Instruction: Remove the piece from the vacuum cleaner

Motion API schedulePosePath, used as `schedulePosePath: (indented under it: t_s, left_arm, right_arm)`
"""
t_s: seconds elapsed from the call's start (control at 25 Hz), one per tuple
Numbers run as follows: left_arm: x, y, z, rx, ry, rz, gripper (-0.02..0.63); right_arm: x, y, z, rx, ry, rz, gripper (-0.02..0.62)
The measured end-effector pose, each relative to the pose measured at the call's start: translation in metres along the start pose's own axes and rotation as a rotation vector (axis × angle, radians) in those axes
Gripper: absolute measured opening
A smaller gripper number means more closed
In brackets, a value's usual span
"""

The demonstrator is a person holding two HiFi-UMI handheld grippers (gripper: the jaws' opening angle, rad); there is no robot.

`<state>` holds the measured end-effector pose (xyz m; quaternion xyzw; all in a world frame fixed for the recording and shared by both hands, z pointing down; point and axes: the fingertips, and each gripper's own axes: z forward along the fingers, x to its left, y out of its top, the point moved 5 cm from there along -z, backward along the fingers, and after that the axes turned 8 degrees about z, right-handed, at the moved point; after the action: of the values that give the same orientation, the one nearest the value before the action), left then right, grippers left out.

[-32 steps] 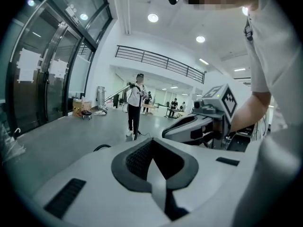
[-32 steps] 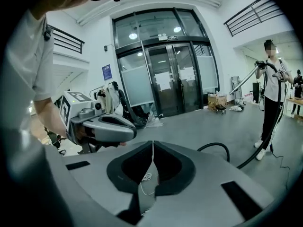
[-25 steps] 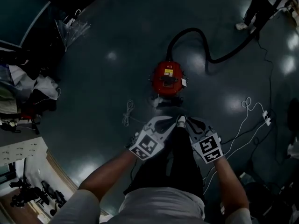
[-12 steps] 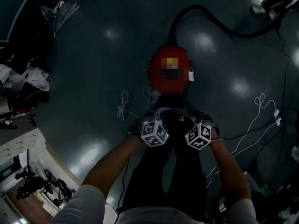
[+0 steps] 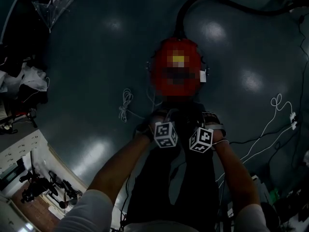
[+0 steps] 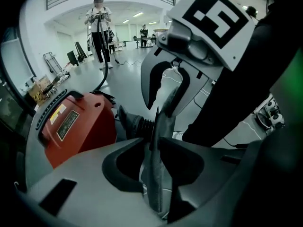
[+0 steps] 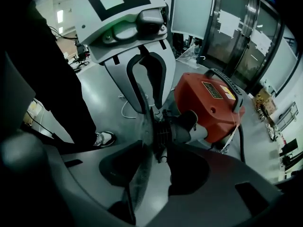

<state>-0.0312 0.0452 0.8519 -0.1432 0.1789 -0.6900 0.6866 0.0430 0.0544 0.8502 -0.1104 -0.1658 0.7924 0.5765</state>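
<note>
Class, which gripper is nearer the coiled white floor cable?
Left. The left gripper is just right of the cable; the right gripper, jaws opening about the black ribbed piece, is farther right.

The person wears a light grey short-sleeved top (image 5: 82, 211), its sleeves loose and plain, with no print that can be made out. The trousers (image 5: 164, 182) are dark, almost black, and the one shoe (image 7: 102, 138) in sight is white with dark trim.

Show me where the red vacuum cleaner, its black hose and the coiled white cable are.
red vacuum cleaner (image 7: 208, 110): right gripper view, on its red side.
black hose (image 5: 180, 21): head view, on the stretch nearest the cleaner.
white cable (image 5: 125, 106): head view, on the coil.
</note>
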Motion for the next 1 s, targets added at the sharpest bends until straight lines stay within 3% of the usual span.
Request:
schedulePosePath:
  t_s: [0.16,0.36,0.52,0.68,0.84,1.0]
  left_arm:
    - [-0.001,-0.004,0.015,0.016,-0.009,0.044,0.094]
    - [-0.005,-0.004,0.015,0.006,-0.052,0.023,0.038]
    - [-0.021,-0.005,0.015,0.017,-0.126,0.023,0.028]
    - [-0.032,-0.001,0.006,0.005,-0.152,0.029,0.026]
    - [-0.037,0.015,-0.025,-0.007,-0.156,0.029,0.026]
    - [-0.044,0.044,-0.091,-0.040,-0.171,0.036,0.026]
  right_arm:
    - [0.000,-0.002,0.017,0.037,-0.002,-0.070,0.137]
    - [0.003,-0.002,0.018,0.067,0.047,-0.086,0.052]
    - [0.017,-0.005,0.015,0.076,0.080,-0.114,0.048]
    - [0.030,-0.006,0.004,0.076,0.105,-0.109,0.046]
    - [0.034,0.006,-0.032,0.057,0.103,-0.076,0.046]
    - [0.043,0.033,-0.097,0.029,0.112,-0.043,0.046]
